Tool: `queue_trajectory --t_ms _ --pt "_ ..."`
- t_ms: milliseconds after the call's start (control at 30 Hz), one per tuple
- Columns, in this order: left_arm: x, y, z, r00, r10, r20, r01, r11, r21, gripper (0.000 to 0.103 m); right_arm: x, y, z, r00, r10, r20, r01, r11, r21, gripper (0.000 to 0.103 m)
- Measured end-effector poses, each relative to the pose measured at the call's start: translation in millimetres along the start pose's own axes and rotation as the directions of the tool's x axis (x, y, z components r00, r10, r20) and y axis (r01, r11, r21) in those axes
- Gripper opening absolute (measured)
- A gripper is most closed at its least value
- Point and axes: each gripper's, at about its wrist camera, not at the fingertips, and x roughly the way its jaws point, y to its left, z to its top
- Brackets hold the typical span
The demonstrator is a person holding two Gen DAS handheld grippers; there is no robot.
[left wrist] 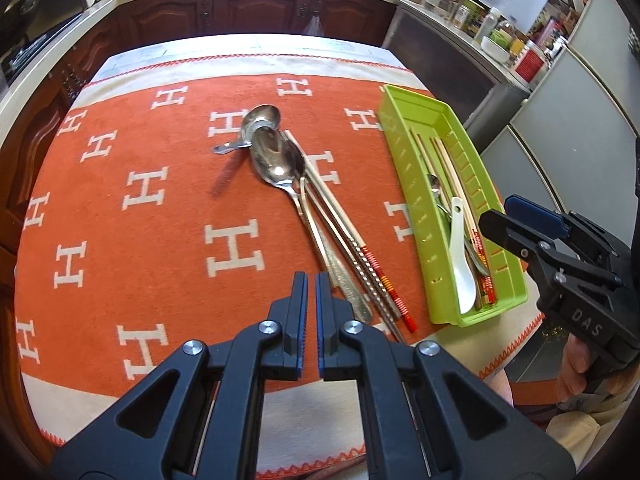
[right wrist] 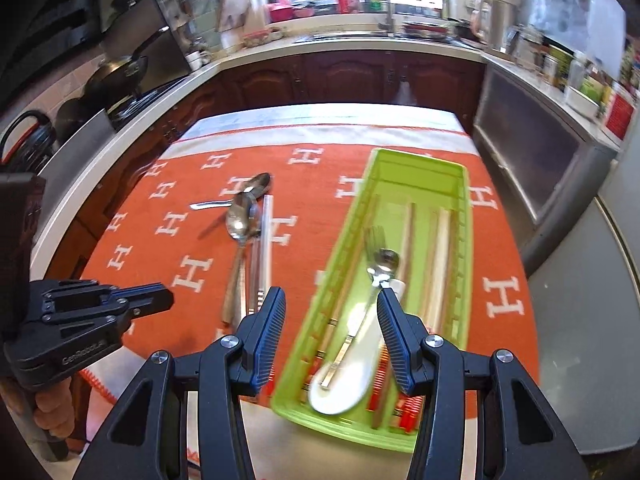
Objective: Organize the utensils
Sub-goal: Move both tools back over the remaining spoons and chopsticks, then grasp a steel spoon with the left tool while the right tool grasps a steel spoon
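A green utensil tray (left wrist: pixel 404 120) (right wrist: pixel 416 168) lies on the right of an orange cloth. It holds a white ceramic spoon (left wrist: pixel 460 264) (right wrist: pixel 352 368), a metal spoon (right wrist: pixel 384 264), a fork (right wrist: pixel 374 236) and chopsticks (left wrist: pixel 452 172) (right wrist: pixel 440 248). Left of the tray lie metal spoons (left wrist: pixel 272 160) (right wrist: pixel 240 220) and chopsticks (left wrist: pixel 360 256) (right wrist: pixel 266 232) in a loose pile. My left gripper (left wrist: pixel 311 280) (right wrist: pixel 160 296) is shut and empty, above the pile's handle ends. My right gripper (right wrist: pixel 332 300) (left wrist: pixel 500 212) is open and empty, above the tray's near end.
The orange cloth (left wrist: pixel 160 240) (right wrist: pixel 320 200) with white H marks covers the table. Dark kitchen cabinets (left wrist: pixel 260 12) (right wrist: pixel 352 76) and countertops with jars (left wrist: pixel 500 32) surround it. A steel appliance (right wrist: pixel 532 152) stands at the right.
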Motion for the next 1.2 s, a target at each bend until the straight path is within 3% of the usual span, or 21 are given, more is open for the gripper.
queue_trajectory --t_ms 200,500,867,1200 --pt "-3 20 4 1.000 0.009 0.003 -0.009 0.999 -0.045 0.001 7 20 19 0.999 0.029 -0.012 -0.030 0.999 -0.025 0.048" --pt "-3 60 22 0.999 0.018 0.027 -0.014 0.992 -0.128 0.001 42 16 55 0.989 0.133 -0.070 -0.128 0.989 0.078 0.048" --pt "18 97 49 1.000 0.000 0.014 0.003 0.980 -0.197 0.001 115 43 87 0.960 0.233 -0.153 -0.228 0.972 0.053 0.031" --pt "41 107 65 0.999 -0.033 -0.003 0.031 0.975 -0.218 0.001 186 66 88 0.940 0.224 -0.257 -0.216 0.974 0.061 0.022"
